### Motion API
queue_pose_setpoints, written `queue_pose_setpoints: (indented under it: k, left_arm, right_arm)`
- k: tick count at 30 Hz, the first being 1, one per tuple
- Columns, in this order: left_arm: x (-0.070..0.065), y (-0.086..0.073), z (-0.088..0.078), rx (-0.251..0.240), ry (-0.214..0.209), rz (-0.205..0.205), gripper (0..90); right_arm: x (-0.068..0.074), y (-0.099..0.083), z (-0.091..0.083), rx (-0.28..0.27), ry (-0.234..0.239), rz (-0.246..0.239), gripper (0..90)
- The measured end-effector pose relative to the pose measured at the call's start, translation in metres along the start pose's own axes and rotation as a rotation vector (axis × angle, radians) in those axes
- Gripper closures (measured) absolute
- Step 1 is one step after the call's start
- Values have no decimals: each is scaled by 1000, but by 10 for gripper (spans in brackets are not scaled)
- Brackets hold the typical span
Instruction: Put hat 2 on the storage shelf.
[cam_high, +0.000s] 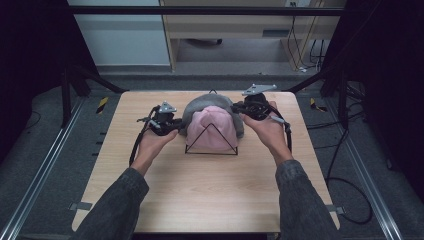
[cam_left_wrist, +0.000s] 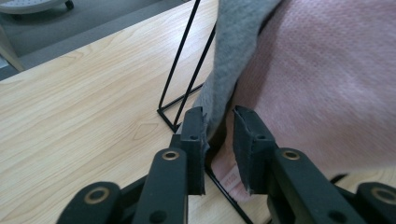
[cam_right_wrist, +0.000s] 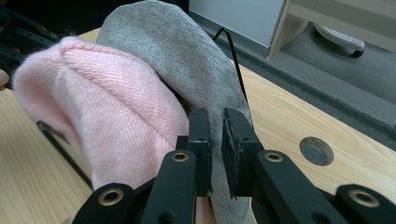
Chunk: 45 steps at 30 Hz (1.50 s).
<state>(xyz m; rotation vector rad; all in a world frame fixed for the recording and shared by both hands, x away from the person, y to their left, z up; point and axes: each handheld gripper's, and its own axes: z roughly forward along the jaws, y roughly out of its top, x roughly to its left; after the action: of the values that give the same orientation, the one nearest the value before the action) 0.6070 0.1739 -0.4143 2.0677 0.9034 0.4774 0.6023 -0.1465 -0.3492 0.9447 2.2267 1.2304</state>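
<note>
A pink knit hat sits over a black wire triangle stand in the middle of the wooden table. A grey hat is behind it on the same stand. My left gripper is at the hats' left side. In the left gripper view its jaws stand apart, with the grey hat's edge and the pink hat's hem between them, so it is open. My right gripper is at the hats' right side. In the right gripper view it is shut on the grey hat's edge, beside the pink hat.
The stand's wire legs rest on the table just ahead of the left jaws. A round hole is in the tabletop to the right of the right jaws. Beyond the table's far edge are a grey floor and a cabinet.
</note>
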Motion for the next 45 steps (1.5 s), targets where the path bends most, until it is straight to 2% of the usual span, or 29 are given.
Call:
queue_pose_setpoints:
  k: [3,7,8,10,11,12,13,14,15,16,17,19,20,23,24,27,31,32,33,38,39,41,45]
  left_arm:
    - [-2,2,-9,11,10,22,694]
    - [-4,4,-17,22,20,13,657]
    - [-6,5,-21,27,28,7,619]
    - [-7,6,-24,30,34,11,602]
    - [-8,7,-27,35,38,15,577]
    - [-11,7,-31,41,31,8,511]
    - [-11,7,-31,41,31,8,476]
    - [-13,7,-35,48,12,8,431]
    - [-13,7,-35,48,12,8,389]
    - [-15,7,-38,57,10,16,389]
    - [-17,7,-40,62,8,21,300]
    - [-22,5,-45,74,14,32,268]
    - [-24,4,-48,79,21,35,223]
    - [-29,0,-56,76,8,34,119]
    - [-32,-3,-62,61,9,35,106]
    - [-36,-10,-70,65,-3,55,76]
    - [-38,-19,-76,58,-23,67,54]
    - [-39,-26,-79,59,-26,93,42]
    - [-38,-29,-81,62,-18,98,41]
    - [-35,-41,-85,66,-29,92,41]
    - [-35,-46,-86,77,-28,91,41]
    - [-35,-49,-86,83,-28,89,41]
    - [-35,-60,-88,112,-43,94,42]
  right_arm:
    - [0,0,-6,-3,-4,5,817]
    - [1,0,-11,-9,-8,7,797]
    - [1,1,-14,-15,-15,8,757]
    - [2,2,-16,-14,-14,15,733]
    - [3,3,-17,-17,-16,18,705]
    - [4,5,-19,-17,-12,18,623]
    - [6,5,-20,-16,-12,20,590]
    - [7,6,-21,-15,-13,16,550]
    - [7,6,-21,-15,-13,16,550]
    - [9,7,-22,-15,-16,14,508]
    - [12,8,-26,-19,-34,10,407]
    - [13,9,-28,-22,-43,9,376]
    - [15,9,-31,-27,-55,12,332]
    - [19,9,-42,-26,-69,35,197]
    - [20,8,-45,-26,-73,34,173]
    - [23,4,-54,-13,-90,38,127]
    - [24,-2,-62,-8,-93,46,107]
    - [25,-9,-68,0,-90,43,98]
    - [26,-12,-69,9,-96,41,93]
    - [26,-29,-76,24,-99,34,85]
    - [26,-38,-80,32,-100,35,83]
    - [26,-40,-81,34,-101,36,83]
    - [24,-58,-87,48,-113,37,82]
